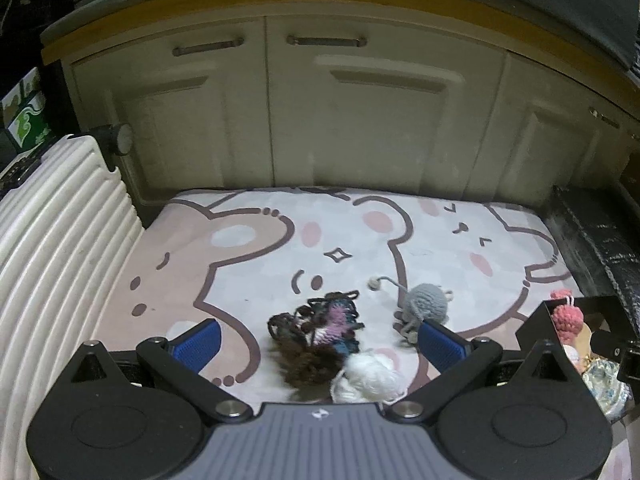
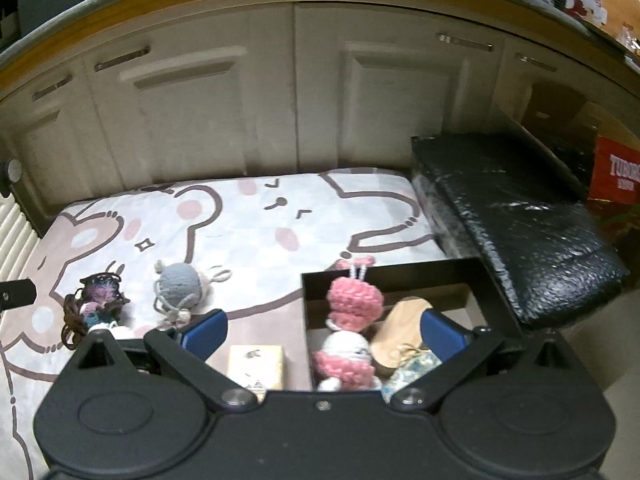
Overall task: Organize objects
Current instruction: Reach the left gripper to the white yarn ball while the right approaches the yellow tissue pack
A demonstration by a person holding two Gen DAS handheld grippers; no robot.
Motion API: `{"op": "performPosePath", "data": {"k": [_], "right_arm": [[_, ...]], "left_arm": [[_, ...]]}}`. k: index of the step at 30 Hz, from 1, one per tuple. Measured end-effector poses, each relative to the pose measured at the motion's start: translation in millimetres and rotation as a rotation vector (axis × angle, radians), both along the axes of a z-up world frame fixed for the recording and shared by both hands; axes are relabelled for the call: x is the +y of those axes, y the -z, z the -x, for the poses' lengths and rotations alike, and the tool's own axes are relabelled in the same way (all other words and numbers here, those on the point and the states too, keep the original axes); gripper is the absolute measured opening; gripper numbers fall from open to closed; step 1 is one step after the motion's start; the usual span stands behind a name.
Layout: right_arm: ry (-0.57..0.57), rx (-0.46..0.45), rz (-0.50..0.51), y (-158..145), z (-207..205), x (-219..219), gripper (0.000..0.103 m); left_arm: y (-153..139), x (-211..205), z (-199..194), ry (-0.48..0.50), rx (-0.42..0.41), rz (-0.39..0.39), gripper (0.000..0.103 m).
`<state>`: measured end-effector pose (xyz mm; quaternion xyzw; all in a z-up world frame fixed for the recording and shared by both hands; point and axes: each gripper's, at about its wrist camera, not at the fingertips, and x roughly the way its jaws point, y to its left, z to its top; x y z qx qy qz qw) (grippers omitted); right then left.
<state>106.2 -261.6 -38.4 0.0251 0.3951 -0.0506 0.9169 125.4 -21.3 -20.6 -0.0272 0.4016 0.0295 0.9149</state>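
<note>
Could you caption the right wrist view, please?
Open right gripper above black box holding pink crochet doll.

A: How is the left gripper (image 1: 318, 338) held?

B: It is pointed forward and downward, its blue-padded fingers (image 1: 199, 339) spread wide; nothing is gripped between them.

A: And the right gripper (image 2: 324, 334)?

B: The same pose is seen: fingers (image 2: 442, 335) parted wide, nothing clasped, the black body kept low and near.
</note>
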Motion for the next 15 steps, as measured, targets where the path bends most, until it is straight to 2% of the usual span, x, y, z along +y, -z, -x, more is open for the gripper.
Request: {"op": "performPosePath", "data": {"k": [6,11,12,13,15], "right_arm": [[-0.009,0.023,-0.062,4.2,-8.3,11.8,0.103],[-0.025,0.042,-0.056,8.0,-15.3,22.7,0.103],[-0.025,0.051,-0.063,9.2,-17.0,23.7,0.100],[-0.029,0.056,-0.073,10.5,-18.5,24.5,0.091],[-0.039,0.075,-0.084,14.0,-22.5,25.9,0.082]], "left_arm": [[7.6,9.5,-2.9,-0.002,0.024,0.027,0.103],[15.0,11.5,-6.2,0.020,0.058,0.036,0.101],[16.6,11.3,-7.6,0.026,0.070,0.039,0.099],[18.7,10.7,-9.1,0.032,0.083,0.045,0.097],[23.6,9.7,-11.6,0.043,0.111,0.065,0.087]]}}
